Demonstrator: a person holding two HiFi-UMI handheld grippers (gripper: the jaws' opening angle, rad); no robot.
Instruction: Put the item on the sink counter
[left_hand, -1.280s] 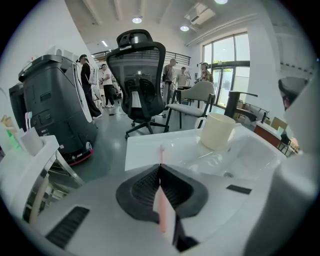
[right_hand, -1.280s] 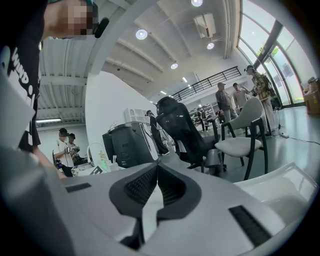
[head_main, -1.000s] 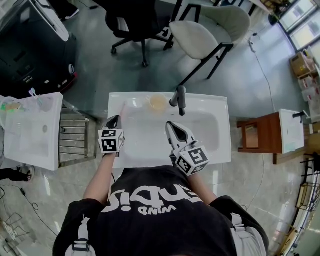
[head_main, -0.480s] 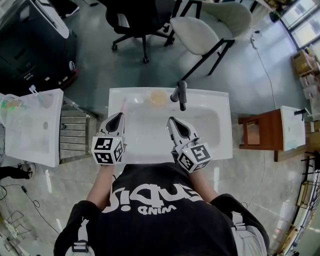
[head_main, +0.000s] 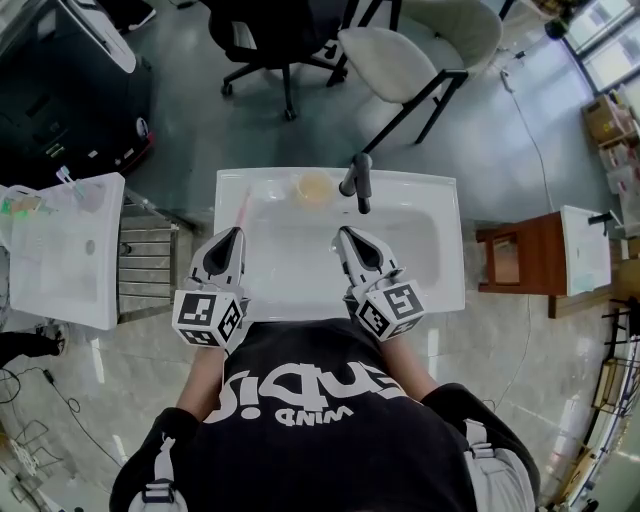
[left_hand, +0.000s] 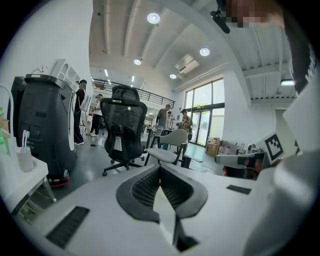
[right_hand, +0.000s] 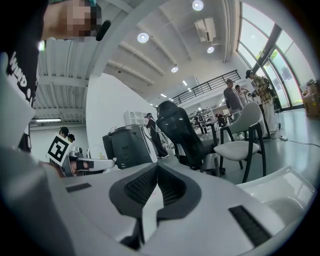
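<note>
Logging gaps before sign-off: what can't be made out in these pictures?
- Head view: the pale round item beside the faucet is too small to identify.
- Head view: the thin pink item on the sink counter is too small to name.
- Gripper views: neither item shows; the left gripper and right gripper fill their lower frames.

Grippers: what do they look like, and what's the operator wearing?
Both the left gripper and right gripper have grey-white tapered shells with black trim. Each carries a white cube printed with black square markers. The fingers have dark ribbed pads. No cables visible. The person wears a black short-sleeved T-shirt with white lettering.
</note>
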